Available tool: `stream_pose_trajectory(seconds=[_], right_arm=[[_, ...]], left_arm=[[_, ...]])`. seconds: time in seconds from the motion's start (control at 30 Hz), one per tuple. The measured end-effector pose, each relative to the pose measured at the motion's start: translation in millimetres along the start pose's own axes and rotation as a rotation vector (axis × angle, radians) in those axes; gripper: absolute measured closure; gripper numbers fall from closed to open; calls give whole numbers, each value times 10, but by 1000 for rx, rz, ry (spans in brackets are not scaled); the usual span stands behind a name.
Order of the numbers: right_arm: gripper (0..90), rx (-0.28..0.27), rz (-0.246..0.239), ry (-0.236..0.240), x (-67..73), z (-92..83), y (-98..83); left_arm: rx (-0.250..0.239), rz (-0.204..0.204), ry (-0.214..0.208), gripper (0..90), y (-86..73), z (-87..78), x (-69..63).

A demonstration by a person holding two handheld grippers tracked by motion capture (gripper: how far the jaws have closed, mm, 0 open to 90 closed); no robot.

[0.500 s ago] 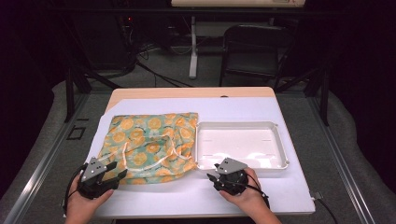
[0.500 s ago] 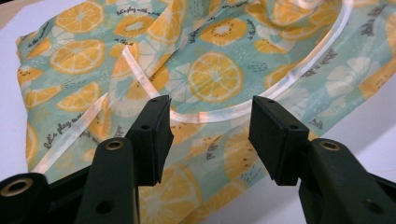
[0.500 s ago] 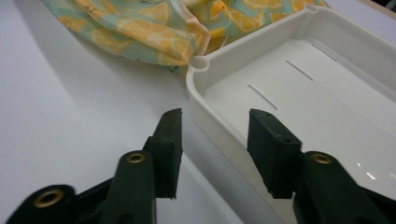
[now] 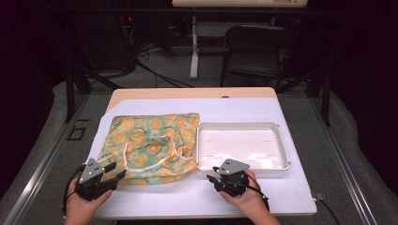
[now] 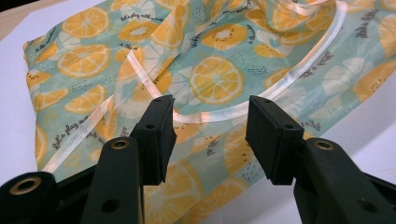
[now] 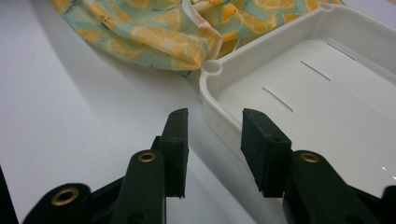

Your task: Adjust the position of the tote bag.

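The left claw (image 4: pixel 114 171) hovers with its jaws spread and nothing between them, at the near edge of the fruit-print cloth bag (image 4: pixel 150 144). The bag lies flat on the white tabletop (image 4: pixel 244 110) just ahead of this claw, and one pale ribbon handle (image 5: pixel 205 116) curves across right beyond the jaw tips. The right claw (image 4: pixel 212 178) is also spread and holds nothing. The near rim of the white tray (image 4: pixel 281 140) lies just ahead of its jaws, and the bag touches the tray's far corner.
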State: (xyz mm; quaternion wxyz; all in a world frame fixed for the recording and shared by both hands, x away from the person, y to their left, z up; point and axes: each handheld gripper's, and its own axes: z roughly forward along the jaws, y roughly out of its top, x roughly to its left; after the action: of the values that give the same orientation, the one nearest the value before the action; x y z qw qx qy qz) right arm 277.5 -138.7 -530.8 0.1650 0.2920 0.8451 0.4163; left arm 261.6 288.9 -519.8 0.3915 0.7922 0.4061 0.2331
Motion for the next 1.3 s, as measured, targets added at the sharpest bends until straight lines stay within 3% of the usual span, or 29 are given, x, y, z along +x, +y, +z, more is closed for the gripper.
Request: stream_pose_trajectory(seconds=[0.07,0.1,0.3,0.73,0.77,1.3], right_arm=[[616,-7,3,7,1,4,2],[616,18,-1,-32,12,-9,10],[614,15,4,-30,9,2,10],[614,17,-1,-23,18,14,12],[613,-36,6,10,12,51,-3],[606,-47,9,20,21,82,-8]], left_arm=[[-4,-2,-1,519,-3,-7,0],[-3,1,-3,519,-5,-9,4],[5,2,-7,517,-10,-6,-1],[24,82,-27,482,8,16,-120],[29,89,-27,481,9,18,-130],[62,160,-37,456,17,59,-230]])
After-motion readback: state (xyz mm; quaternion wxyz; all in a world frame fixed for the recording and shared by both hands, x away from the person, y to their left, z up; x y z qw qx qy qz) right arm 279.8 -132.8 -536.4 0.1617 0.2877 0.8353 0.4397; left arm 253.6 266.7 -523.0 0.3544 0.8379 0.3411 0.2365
